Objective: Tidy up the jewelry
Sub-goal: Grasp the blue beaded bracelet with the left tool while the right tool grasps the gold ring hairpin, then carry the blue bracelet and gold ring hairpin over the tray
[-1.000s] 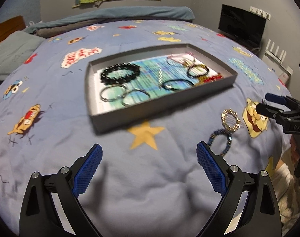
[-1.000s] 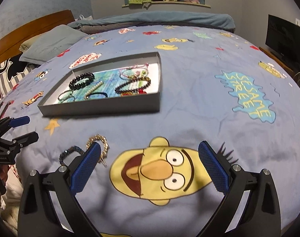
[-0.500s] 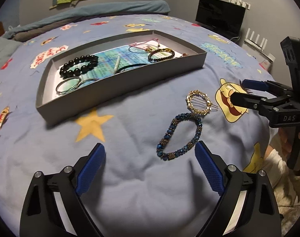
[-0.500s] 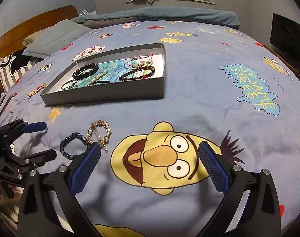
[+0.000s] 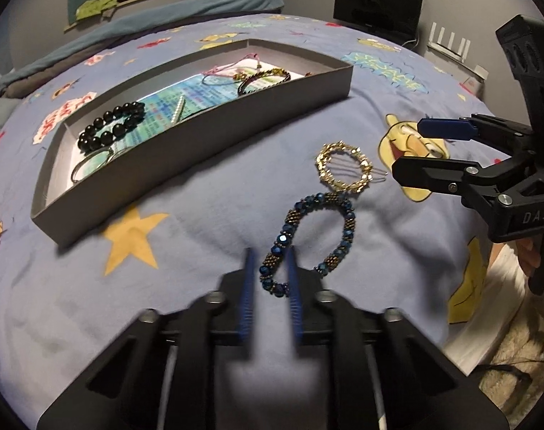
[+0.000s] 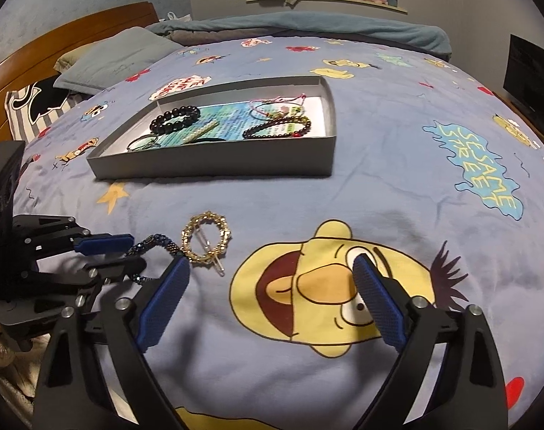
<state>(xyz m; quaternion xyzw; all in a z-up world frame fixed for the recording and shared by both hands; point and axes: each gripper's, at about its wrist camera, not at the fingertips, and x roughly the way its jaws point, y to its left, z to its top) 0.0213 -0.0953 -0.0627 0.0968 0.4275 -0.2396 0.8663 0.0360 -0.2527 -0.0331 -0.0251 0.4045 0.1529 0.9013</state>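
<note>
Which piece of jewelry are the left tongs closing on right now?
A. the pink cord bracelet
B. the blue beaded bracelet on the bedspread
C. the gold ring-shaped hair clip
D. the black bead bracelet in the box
B: the left tongs have their two blue pads drawn close on either side of the near end of the blue beaded bracelet, which lies outside the grey box.

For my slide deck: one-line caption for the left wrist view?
Left gripper closes on blue beaded bracelet beside gold hair clip.
</note>
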